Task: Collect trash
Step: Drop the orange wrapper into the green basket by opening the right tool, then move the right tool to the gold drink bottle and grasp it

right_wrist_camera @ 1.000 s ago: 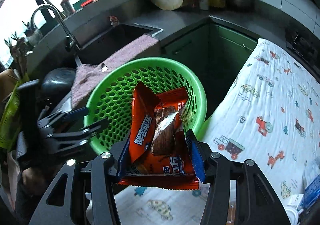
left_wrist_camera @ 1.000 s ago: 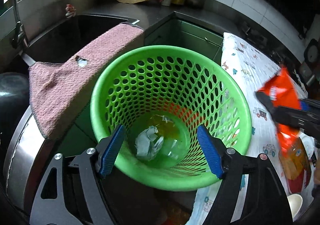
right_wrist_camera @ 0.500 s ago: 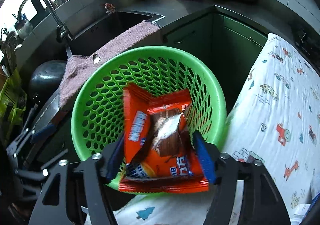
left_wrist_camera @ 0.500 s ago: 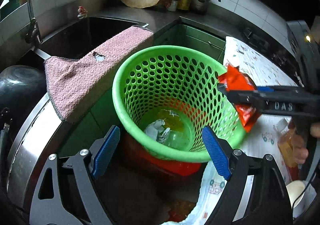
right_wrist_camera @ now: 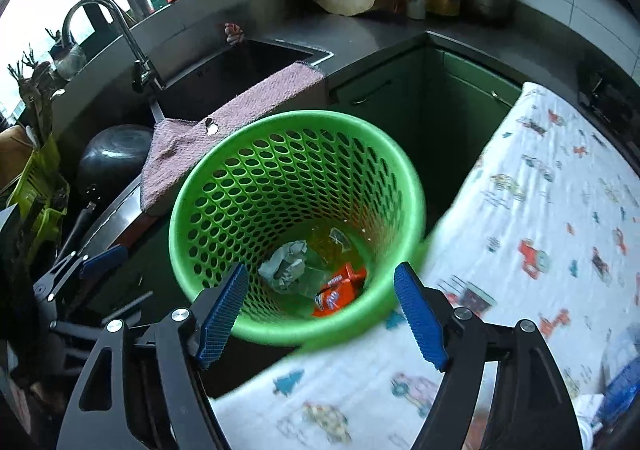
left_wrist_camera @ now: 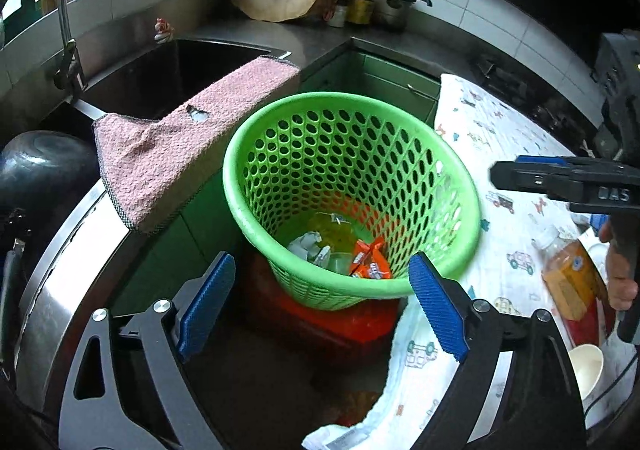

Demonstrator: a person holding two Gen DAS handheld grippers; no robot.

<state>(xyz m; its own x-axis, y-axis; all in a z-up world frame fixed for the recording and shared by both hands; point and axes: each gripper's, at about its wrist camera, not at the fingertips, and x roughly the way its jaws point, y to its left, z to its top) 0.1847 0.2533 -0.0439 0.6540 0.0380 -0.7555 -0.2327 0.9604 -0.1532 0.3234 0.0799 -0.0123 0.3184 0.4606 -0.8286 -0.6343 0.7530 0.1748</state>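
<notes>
A green perforated basket (left_wrist_camera: 260, 169) (right_wrist_camera: 188, 205) stands between the sink counter and the table. An orange snack wrapper (left_wrist_camera: 370, 264) (right_wrist_camera: 338, 290) lies at its bottom beside crumpled white paper (left_wrist_camera: 306, 244) (right_wrist_camera: 284, 264) and a yellowish clear wrapper (left_wrist_camera: 334, 223). My left gripper (left_wrist_camera: 320, 298) is open and empty, just in front of the basket. My right gripper (right_wrist_camera: 320, 306) is open and empty, above the basket's near rim; it also shows side-on in the left wrist view (left_wrist_camera: 560, 179).
A pink towel (left_wrist_camera: 180, 137) hangs over the sink edge. The table with a cartoon-print cloth (right_wrist_camera: 540, 209) lies to the right. A juice bottle (left_wrist_camera: 568, 274) and a white cup (left_wrist_camera: 584, 362) sit on it. A red stool (left_wrist_camera: 340, 326) is under the basket. A dark pan (right_wrist_camera: 112, 153) sits at left.
My right gripper has opened and let go of the orange wrapper, which has dropped to the bottom of the basket. The right gripper has drawn back toward the table.
</notes>
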